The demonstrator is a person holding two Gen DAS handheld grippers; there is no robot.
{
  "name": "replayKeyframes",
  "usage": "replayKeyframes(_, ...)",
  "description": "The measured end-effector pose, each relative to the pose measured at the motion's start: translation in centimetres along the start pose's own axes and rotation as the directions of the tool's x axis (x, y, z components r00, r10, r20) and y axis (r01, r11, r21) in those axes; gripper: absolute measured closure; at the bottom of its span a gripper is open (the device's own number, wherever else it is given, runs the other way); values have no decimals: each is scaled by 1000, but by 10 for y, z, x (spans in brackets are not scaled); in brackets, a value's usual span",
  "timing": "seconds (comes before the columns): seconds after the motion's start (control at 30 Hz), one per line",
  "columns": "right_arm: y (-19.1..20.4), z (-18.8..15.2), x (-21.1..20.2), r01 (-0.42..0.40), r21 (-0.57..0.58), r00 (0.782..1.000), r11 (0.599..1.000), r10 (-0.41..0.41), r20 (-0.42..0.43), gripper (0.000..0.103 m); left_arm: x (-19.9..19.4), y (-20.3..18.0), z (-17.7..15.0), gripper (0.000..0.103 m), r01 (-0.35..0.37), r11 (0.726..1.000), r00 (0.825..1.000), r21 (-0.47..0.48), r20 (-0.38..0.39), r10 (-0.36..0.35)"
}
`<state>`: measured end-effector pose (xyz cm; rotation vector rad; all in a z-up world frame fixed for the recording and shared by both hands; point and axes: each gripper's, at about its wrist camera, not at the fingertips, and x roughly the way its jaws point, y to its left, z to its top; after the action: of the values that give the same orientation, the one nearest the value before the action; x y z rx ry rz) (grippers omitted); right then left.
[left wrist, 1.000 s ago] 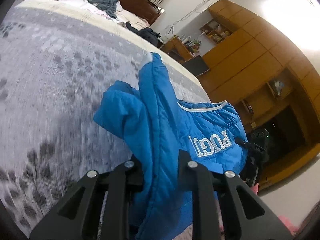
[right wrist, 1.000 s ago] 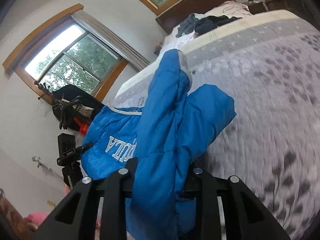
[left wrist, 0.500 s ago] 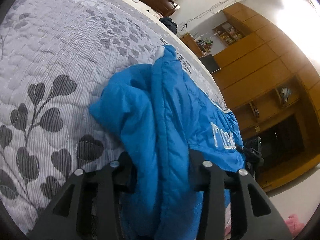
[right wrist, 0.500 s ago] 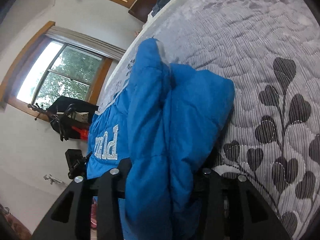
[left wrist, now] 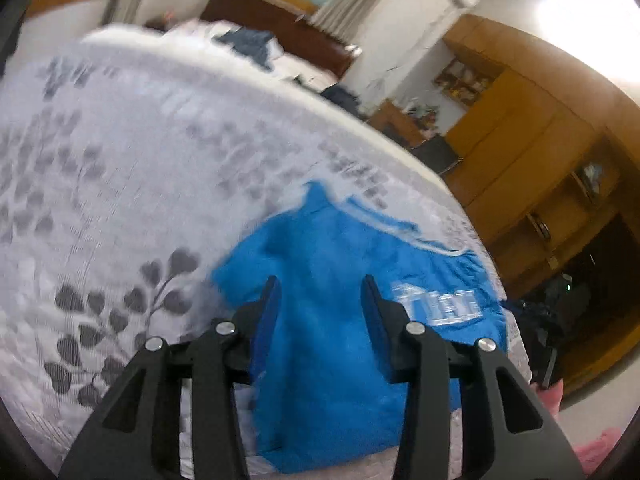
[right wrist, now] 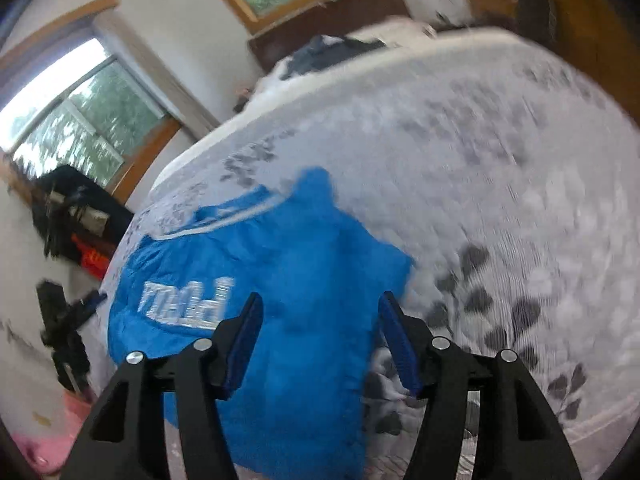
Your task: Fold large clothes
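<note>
A blue padded jacket (left wrist: pixel 340 320) lies folded over on the grey leaf-patterned bedspread (left wrist: pixel 120 168), at the near edge of the bed, and both views are smeared by motion blur so that fine detail is lost. In the left wrist view the left gripper (left wrist: pixel 318 296) has its jaws spread wide, with the jacket showing in the gap between them; whether the fingers touch the cloth cannot be told. The white lettering (left wrist: pixel 438 304) on the jacket sits to the right of that gripper and is too blurred to read. In the right wrist view the right gripper (right wrist: pixel 320 312) is likewise spread apart over the jacket (right wrist: pixel 288 280), its blue-padded fingers (right wrist: pixel 244 336) on either side of a raised fold, and the lettering (right wrist: pixel 186 302) appears upside down to the left, again unreadable. The near end of the jacket is cut off behind the gripper bodies in both views. At the far end of the bed a dark heap of clothes (right wrist: pixel 328 54) lies against a brown headboard (right wrist: pixel 340 12), its shape indistinct. A wooden wardrobe (left wrist: pixel 532 136) stands to the right, and a window (right wrist: pixel 76 116) to the left.
</note>
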<state>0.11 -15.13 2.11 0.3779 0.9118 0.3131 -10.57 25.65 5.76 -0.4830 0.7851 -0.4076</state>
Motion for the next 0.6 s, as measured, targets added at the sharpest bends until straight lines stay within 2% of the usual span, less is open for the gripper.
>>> replayKeyframes(0.07, 28, 8, 1, -29, -87, 1000, 996, 28, -8, 42, 2, -25, 2, 63, 48, 997, 999, 58, -9, -48)
replayKeyframes(0.13, 52, 10, 11, -46, -152, 998, 987, 40, -41, 42, 11, -45, -1, 63, 69, 992, 997, 109, -42, -64)
replayKeyframes(0.2, 70, 8, 27, -25, -221, 997, 975, 7, -81, 42, 28, -59, -8, 63, 80, 984, 994, 161, -87, -66)
replayKeyframes(0.27, 79, 8, 43, 18, -260, 994, 965, -46, -100, 42, 46, -65, -14, 63, 59, 979, 992, 194, -124, -35)
replayKeyframes(0.4, 65, 7, 68, 53, -242, 988, 969, -86, -126, 43, 70, -55, -19, 63, 38, 982, 987, 183, -162, -8)
replayKeyframes(0.47, 52, 11, 79, 36, -207, 988, 978, -66, -142, 43, 80, -46, -19, 63, 10, 984, 985, 176, -174, 21)
replayKeyframes(0.6, 40, 13, 88, 1, -168, 989, 986, -26, -146, 44, 88, -33, -18, 69, 26, 989, 984, 148, -177, 1)
